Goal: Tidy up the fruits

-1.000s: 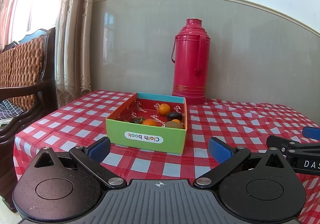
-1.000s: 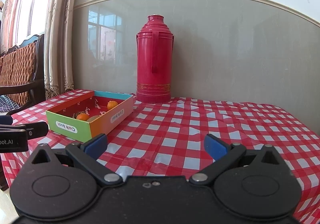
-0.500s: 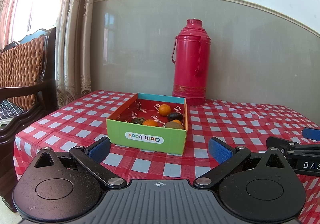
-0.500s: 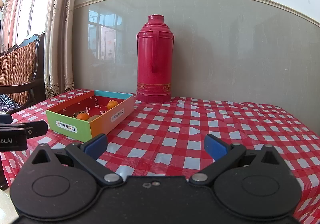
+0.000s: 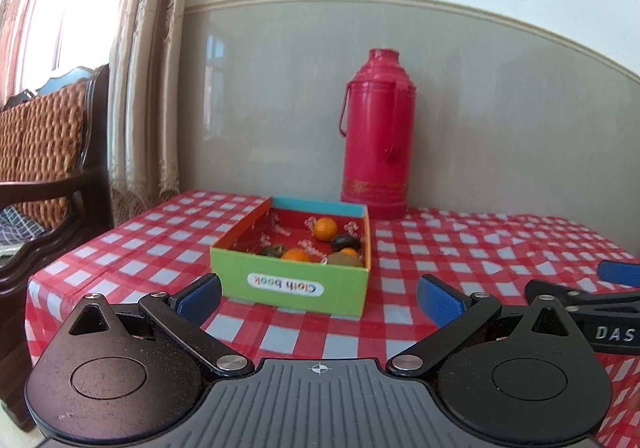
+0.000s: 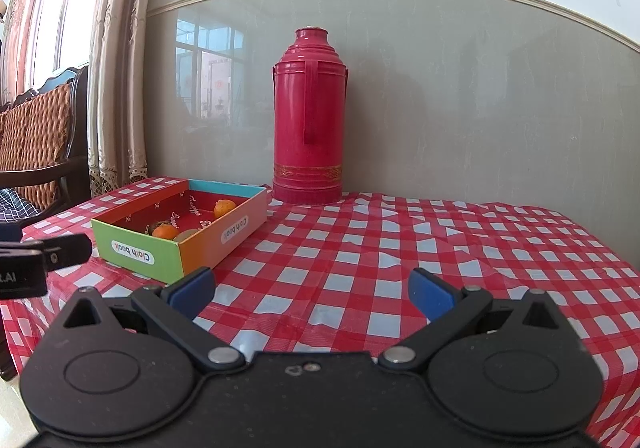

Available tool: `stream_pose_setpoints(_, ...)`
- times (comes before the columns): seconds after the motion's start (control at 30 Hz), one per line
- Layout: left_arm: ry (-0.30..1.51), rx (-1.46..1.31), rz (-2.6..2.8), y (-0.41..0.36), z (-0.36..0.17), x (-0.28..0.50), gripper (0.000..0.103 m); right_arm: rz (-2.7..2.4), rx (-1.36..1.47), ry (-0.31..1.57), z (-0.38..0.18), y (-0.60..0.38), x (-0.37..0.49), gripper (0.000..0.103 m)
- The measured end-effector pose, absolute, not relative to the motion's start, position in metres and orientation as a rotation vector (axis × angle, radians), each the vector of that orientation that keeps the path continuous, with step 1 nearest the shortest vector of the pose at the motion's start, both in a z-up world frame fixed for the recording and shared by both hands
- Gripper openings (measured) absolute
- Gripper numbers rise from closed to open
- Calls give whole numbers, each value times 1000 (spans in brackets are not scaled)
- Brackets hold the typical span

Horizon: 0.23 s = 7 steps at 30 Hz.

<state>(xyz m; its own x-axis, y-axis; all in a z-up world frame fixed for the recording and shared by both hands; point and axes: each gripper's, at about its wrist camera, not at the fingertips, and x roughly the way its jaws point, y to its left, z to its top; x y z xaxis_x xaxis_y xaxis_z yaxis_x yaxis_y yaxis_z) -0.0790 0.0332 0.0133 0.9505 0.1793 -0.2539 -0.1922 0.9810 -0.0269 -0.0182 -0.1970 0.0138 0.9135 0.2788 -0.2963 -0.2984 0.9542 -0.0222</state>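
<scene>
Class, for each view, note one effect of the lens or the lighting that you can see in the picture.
Left wrist view: the fisheye bends the wall trim into an arch, and the window is washed out by daylight. Right wrist view: the glossy wall panel mirrors the window, and the corners go dark.

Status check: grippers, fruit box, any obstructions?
Left gripper open, empty. Right gripper open, empty. Fruits in box, untouched. Thermos behind box; approach unobstructed.
</scene>
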Motion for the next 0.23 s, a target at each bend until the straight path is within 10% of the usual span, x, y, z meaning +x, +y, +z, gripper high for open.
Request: stream_pose_setpoints(0.23,246,-76,183,35,13,-80,103,298,-67,296,14,-197,-18,97)
